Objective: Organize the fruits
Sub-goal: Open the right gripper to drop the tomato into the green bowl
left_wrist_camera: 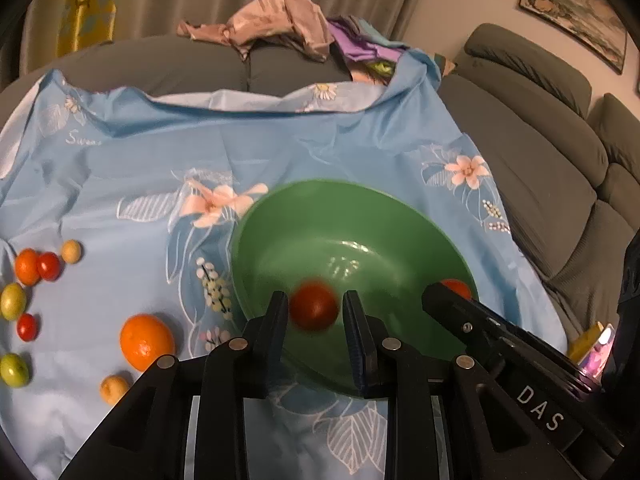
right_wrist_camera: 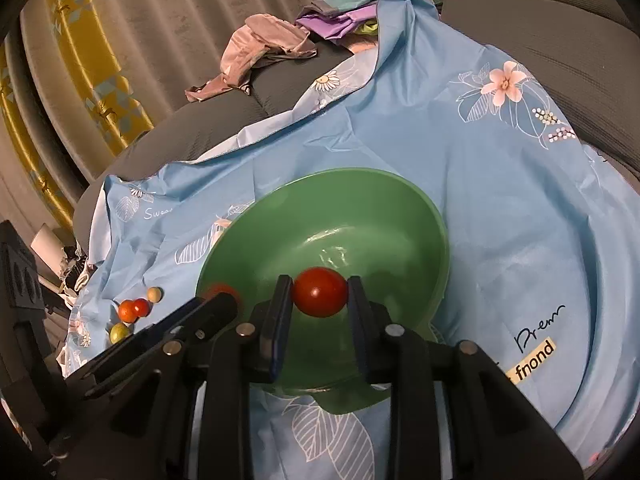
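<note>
Grey sofa (left_wrist_camera: 532, 152) carries blue floral sheet (left_wrist_camera: 160, 152); crumpled clothes (left_wrist_camera: 276, 20) lie behind sheet.

The left tool (left_wrist_camera: 314, 314) points forward and down, its two black fingers (left_wrist_camera: 276, 320) parted with a visible gap on either side of what lies between them. The right tool (right_wrist_camera: 320, 294) sits just to its right, angled the same way, its pads (right_wrist_camera: 280, 304) closed in on a round red piece, touching it on both sides.
</note>
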